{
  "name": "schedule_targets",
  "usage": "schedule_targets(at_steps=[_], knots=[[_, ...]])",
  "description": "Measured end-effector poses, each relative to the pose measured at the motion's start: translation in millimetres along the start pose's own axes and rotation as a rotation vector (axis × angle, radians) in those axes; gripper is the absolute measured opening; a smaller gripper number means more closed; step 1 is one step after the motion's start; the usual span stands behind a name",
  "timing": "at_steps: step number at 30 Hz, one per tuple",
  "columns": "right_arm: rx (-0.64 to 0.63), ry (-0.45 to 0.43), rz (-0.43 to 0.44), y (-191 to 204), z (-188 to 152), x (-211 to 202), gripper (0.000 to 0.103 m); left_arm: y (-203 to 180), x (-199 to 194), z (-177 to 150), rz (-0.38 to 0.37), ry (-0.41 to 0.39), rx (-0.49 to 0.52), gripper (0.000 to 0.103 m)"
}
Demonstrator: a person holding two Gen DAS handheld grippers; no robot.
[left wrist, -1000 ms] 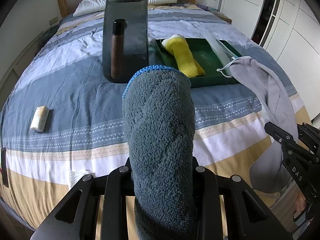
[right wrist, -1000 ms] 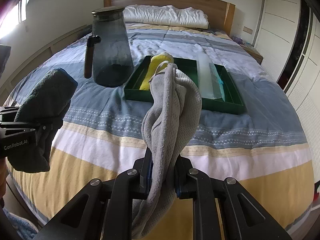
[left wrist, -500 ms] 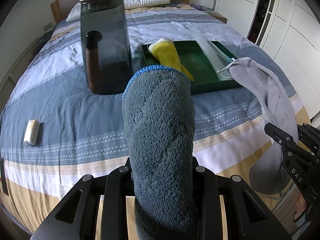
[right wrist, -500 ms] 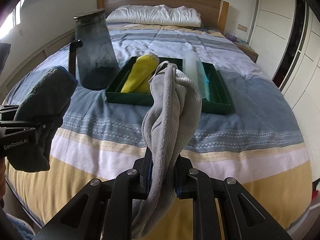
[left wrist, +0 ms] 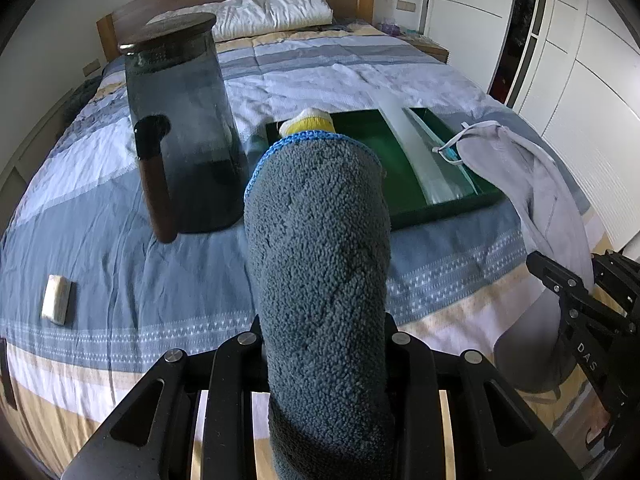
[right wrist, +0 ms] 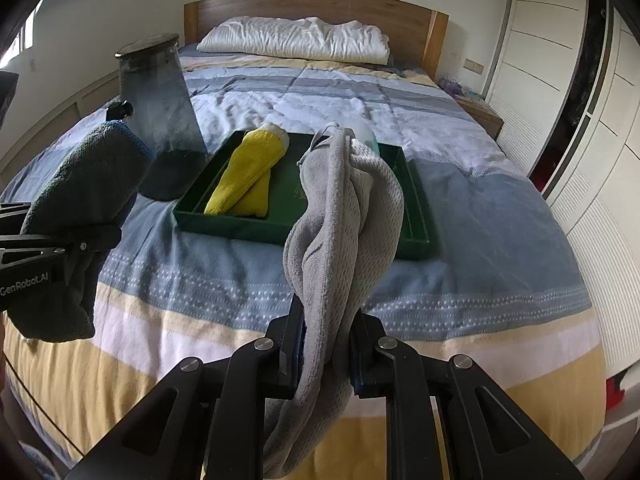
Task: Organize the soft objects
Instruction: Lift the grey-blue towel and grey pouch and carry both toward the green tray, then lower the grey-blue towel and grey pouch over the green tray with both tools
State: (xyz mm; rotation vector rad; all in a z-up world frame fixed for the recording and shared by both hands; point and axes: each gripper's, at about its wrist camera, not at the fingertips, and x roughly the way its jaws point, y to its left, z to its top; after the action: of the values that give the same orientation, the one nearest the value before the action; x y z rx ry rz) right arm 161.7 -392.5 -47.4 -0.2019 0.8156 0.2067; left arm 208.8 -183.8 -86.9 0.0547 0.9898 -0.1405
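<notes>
A: On the striped blue, white and yellow quilted bed [right wrist: 480,216], the biggest worry is the tall smoked-glass jug with a dark lid and wooden handle [left wrist: 184,136]. It stands on soft bedding at about ten o'clock from the left gripper [left wrist: 324,344], just beside the shallow dark green rectangular tray [right wrist: 416,216].

B: So a sweep toward the tray could tip it?

A: I'd judge so. The left gripper's jaws are clenched on a thick dark grey fleece cloth with blue stitched edging [left wrist: 320,256], which stands up and hides most of the tray's near corner in that view.

B: And the other side?

A: The right gripper [right wrist: 326,348] is grasping a light grey knitted towel with a white loop [right wrist: 344,216], bunched, its tail hanging below the jaws. That tail may drag on the quilt or catch the tray rim at twelve o'clock.

B: Room inside?

A: Tight, probably. A rolled yellow cloth with a white end [right wrist: 248,172] lies at the left; a clear plastic packet [left wrist: 424,156] takes the right. A drop could land across either.

B: Anything smaller?

A: A small cream bar [left wrist: 57,299] at nine o'clock, well apart, harmless.
</notes>
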Motion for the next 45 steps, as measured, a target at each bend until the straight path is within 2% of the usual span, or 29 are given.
schedule_targets(at_steps=[12,33,40,45], knots=[[0.014,-0.057,-0.019,-9,28,11,0.017,-9,11,22,0.000,-0.028,-0.005,0.025],[-0.019,-0.138,-0.070,-9,80,53,0.017,-17,20,103,0.007,-0.162,-0.041,0.025],[-0.009,-0.171,-0.083,-12,99,70,0.017,-19,20,114,0.019,-0.197,-0.049,0.025],[-0.007,-0.177,-0.088,-13,106,84,0.017,-19,24,112,0.021,-0.188,-0.052,0.025]])
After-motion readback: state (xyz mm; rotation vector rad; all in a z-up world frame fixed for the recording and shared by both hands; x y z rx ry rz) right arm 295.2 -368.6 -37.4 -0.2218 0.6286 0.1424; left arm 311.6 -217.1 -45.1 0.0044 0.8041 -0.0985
